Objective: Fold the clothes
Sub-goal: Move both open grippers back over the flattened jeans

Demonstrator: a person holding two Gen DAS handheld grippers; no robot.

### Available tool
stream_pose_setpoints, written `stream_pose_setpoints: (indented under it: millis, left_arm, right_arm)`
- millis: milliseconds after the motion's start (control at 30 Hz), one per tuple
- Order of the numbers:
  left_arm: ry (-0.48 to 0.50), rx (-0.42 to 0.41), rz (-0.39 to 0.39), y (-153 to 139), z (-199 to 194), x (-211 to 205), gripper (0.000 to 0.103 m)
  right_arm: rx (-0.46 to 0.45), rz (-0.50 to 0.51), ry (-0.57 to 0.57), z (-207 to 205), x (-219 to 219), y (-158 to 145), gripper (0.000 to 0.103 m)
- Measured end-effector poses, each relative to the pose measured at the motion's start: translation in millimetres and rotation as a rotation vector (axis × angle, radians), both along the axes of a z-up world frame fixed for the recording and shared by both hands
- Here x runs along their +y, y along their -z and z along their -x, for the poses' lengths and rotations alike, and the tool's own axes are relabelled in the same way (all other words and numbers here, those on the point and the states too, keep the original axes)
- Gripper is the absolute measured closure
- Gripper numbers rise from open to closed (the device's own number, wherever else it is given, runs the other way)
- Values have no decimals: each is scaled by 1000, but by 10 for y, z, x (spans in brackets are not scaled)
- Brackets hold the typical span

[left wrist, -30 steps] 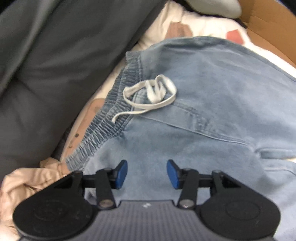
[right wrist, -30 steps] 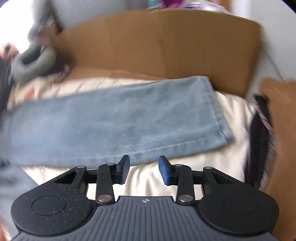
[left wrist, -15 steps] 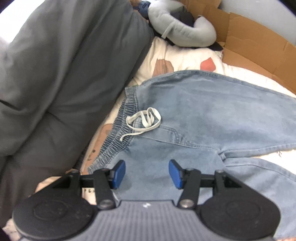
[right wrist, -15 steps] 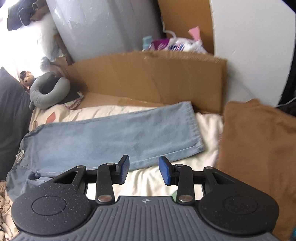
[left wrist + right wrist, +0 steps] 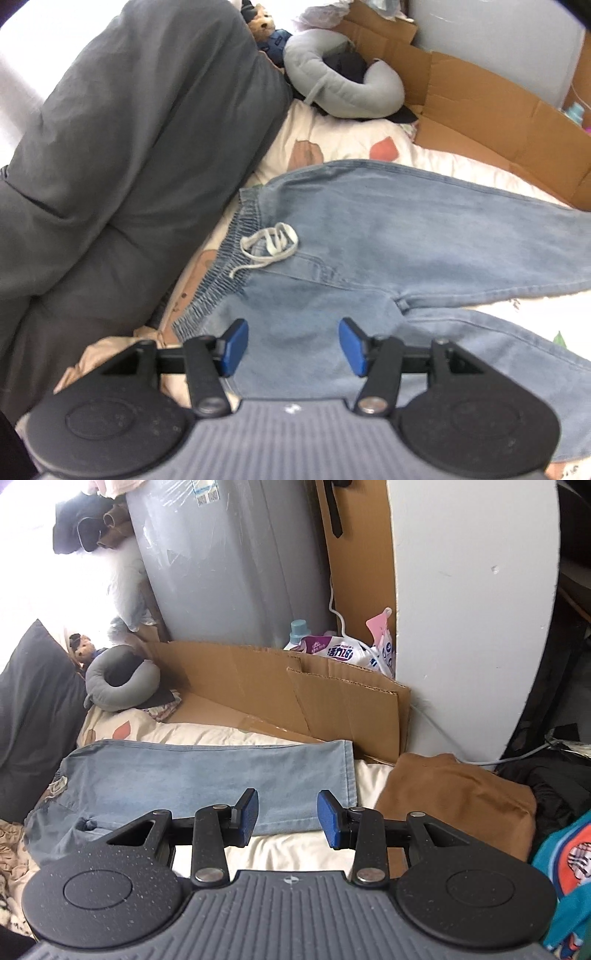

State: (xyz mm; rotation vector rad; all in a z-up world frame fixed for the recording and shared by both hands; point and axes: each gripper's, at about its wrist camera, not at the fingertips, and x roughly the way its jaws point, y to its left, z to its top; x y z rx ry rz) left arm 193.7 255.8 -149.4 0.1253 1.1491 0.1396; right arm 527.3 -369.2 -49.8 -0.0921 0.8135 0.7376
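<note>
Light blue jeans lie spread flat on a cream bedsheet, with an elastic waistband and a white drawstring at the left. My left gripper is open and empty, raised above the waist area. In the right wrist view the jeans stretch left to right, with one leg hem near the cardboard. My right gripper is open and empty, raised above the near edge of that leg.
A dark grey duvet fills the left. A grey neck pillow and flat cardboard lie behind the jeans. A folded brown garment lies right of the leg hem. A grey cabinet and white wall stand behind.
Both grippers have lifted up and back from the jeans, so more of the bed and room shows. Both stay open and empty. The jeans have not moved.
</note>
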Motion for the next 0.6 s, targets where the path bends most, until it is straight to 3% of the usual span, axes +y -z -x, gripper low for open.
stream_pose_setpoints:
  millis: [167,467,600]
  left_arm:
    - [12,-2,18,-26,222,-101,42]
    - [-59,-16,32,-15,657,-50,42]
    - [-105,-54,73,-39,844,-43,40]
  right_arm:
    - [42,-26,13,238,-327,73,51]
    - [164,-79,69,715,-710,657,51]
    - [158,-58,70,907,-784,847,49]
